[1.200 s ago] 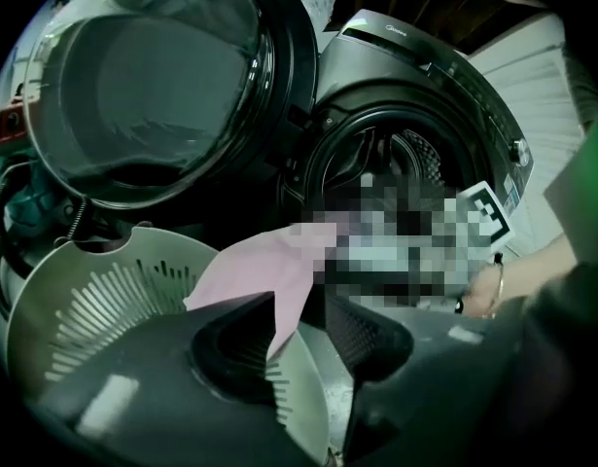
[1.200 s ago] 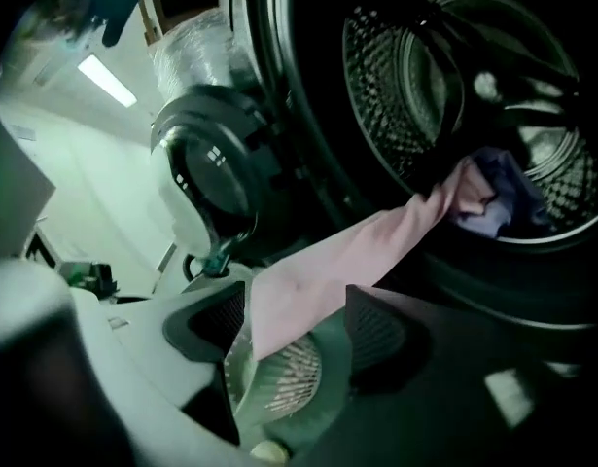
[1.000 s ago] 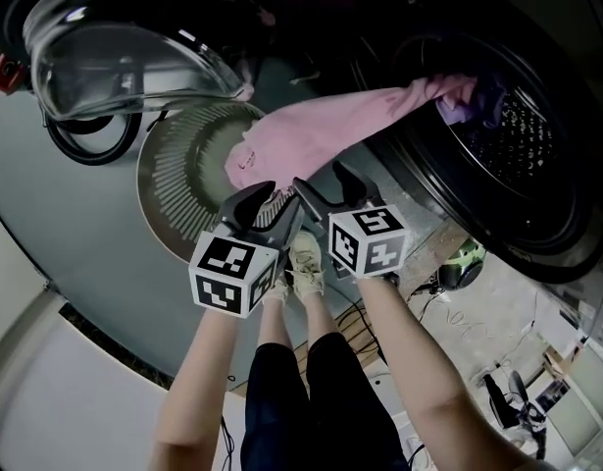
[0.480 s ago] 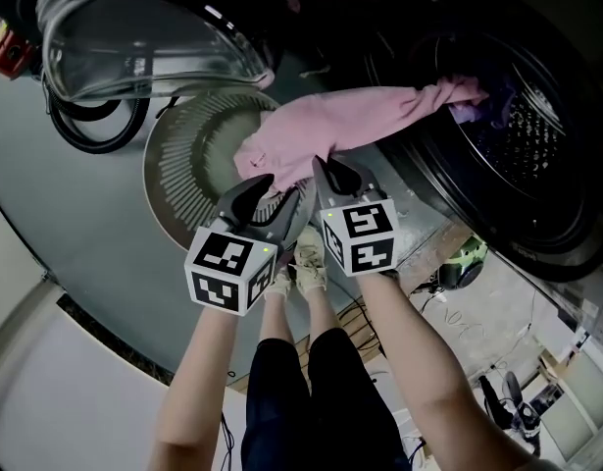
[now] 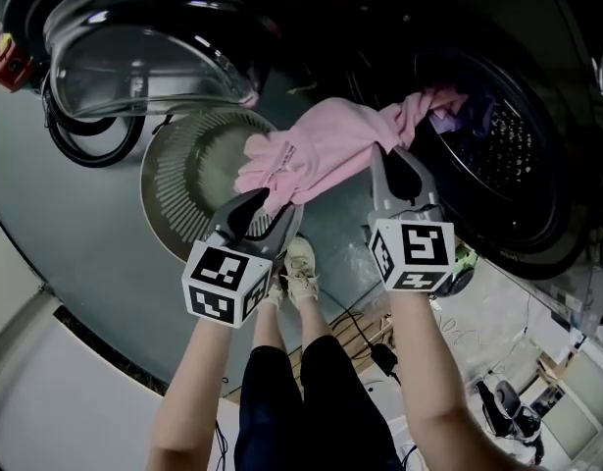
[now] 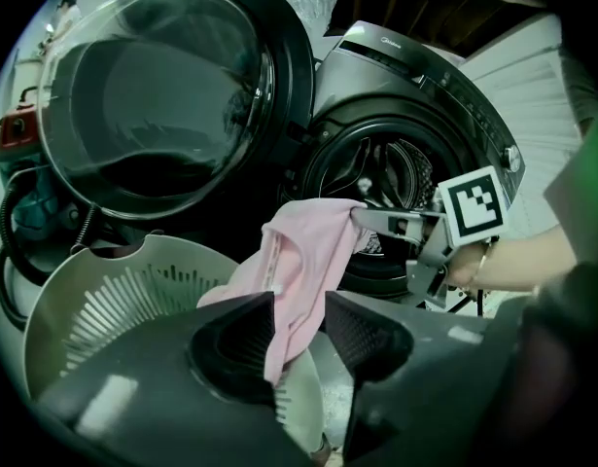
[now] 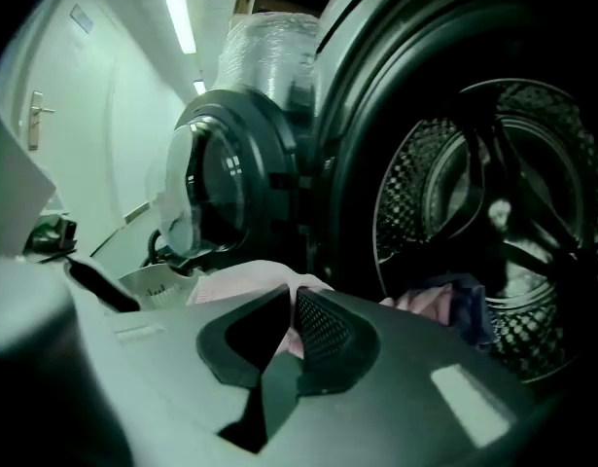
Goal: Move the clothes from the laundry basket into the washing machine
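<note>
A pink garment stretches from the round white laundry basket up to the mouth of the washing machine drum. My right gripper is shut on the garment near the drum's rim; in the right gripper view pink cloth is pinched between the jaws of the right gripper. My left gripper is open over the basket's edge. In the left gripper view the garment's lower end hangs loosely between the jaws of the left gripper. Purple and dark clothes lie inside the drum.
The washer's glass door stands swung open at upper left, above the basket. A red device and a black hose sit at far left. The person's shoes and floor cables are below the grippers.
My right gripper has moved right and up toward the drum opening, carrying the pink garment with it. The left gripper has stayed over the basket edge.
</note>
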`<state>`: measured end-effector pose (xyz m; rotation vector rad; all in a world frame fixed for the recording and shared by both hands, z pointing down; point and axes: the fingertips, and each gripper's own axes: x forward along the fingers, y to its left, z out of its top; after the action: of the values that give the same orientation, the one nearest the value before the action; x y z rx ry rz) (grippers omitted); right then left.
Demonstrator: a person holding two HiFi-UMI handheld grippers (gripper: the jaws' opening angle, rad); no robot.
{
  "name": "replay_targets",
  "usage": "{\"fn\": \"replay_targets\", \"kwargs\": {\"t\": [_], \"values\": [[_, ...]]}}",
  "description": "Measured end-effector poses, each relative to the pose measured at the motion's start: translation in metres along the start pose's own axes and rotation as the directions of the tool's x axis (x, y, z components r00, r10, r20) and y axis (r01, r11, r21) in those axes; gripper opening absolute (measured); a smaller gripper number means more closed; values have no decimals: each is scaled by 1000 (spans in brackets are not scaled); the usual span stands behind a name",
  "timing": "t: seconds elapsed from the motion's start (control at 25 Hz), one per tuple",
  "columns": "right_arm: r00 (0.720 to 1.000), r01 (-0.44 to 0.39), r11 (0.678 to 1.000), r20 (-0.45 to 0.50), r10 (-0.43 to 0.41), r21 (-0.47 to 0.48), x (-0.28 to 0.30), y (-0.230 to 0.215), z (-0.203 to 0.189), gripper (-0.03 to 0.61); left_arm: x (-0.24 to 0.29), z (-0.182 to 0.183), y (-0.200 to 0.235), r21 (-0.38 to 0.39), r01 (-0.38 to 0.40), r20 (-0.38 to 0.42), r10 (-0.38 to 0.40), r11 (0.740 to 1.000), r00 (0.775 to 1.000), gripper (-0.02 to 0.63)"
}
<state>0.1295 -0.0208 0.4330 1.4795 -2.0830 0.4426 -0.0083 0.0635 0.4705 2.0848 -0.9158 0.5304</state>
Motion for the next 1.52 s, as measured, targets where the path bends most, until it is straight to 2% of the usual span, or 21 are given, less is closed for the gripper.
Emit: {"fn": "replay_targets", "kwargs": {"t": [0.16, 0.4, 0.48, 0.64, 0.72, 0.88, 0.96, 1.04, 1.08, 1.12, 1.2, 1.28, 1.32, 1.4, 1.44, 1.52], "values": [[989, 145, 989, 4, -145, 17, 11, -62, 3, 46, 3, 5, -7, -3, 14, 9, -14, 1000, 1000, 152], [959, 282, 958, -29, -281, 51, 31, -138, -6, 46, 6, 10, -12, 16, 37, 11, -37, 999, 999, 152], [937, 348, 932, -28, -347, 105, 32, -162, -3, 46, 7, 11, -11, 13, 35, 15, -36, 999, 999, 152], [863, 501, 843, -41, -503, 196, 25, -211, 1, 45, 5, 12, -11, 12, 35, 23, -35, 999, 999, 152], [844, 534, 819, -64, -533, 210, 28, -224, -2, 48, 5, 12, -10, 10, 34, 28, -34, 999, 999, 152], [834, 551, 803, -151, -530, 229, 41, -229, -27, 59, 6, 11, -10, 3, 32, 31, -32, 999, 999, 152], [828, 561, 784, -202, -524, 266, 43, -231, -42, 97, 6, 11, -11, 2, 36, 31, -36, 999, 999, 152], [828, 559, 779, -245, -505, 282, 46, -232, -54, 125, 6, 11, -11, 4, 38, 30, -38, 999, 999, 152], [829, 557, 779, -258, -496, 290, 47, -233, -57, 162, 6, 11, -11, 4, 39, 29, -39, 999, 999, 152], [830, 555, 775, -262, -492, 302, 45, -232, -58, 202, 5, 10, -11, 4, 39, 29, -39, 999, 999, 152], [847, 531, 775, -233, -478, 341, 39, -227, -51, 325, 4, 10, -10, 3, 38, 29, -38, 999, 999, 152], [890, 455, 813, -168, -423, 364, 33, -209, -38, 384, 4, 10, -9, -1, 34, 32, -34, 999, 999, 152], [916, 400, 844, -131, -379, 356, 31, -194, -31, 410, 4, 10, -10, -4, 33, 33, -33, 999, 999, 152], [962, 274, 908, -74, -264, 318, 28, -152, -22, 423, 4, 11, -11, -5, 33, 34, -33, 999, 999, 152], [979, 206, 930, -66, -195, 304, 28, -126, -23, 435, 3, 13, -11, -4, 33, 36, -33, 999, 999, 152], [994, 79, 949, -97, -51, 306, 34, -70, -38, 481, 1, 15, -11, -5, 31, 42, -31, 999, 999, 152]]}}
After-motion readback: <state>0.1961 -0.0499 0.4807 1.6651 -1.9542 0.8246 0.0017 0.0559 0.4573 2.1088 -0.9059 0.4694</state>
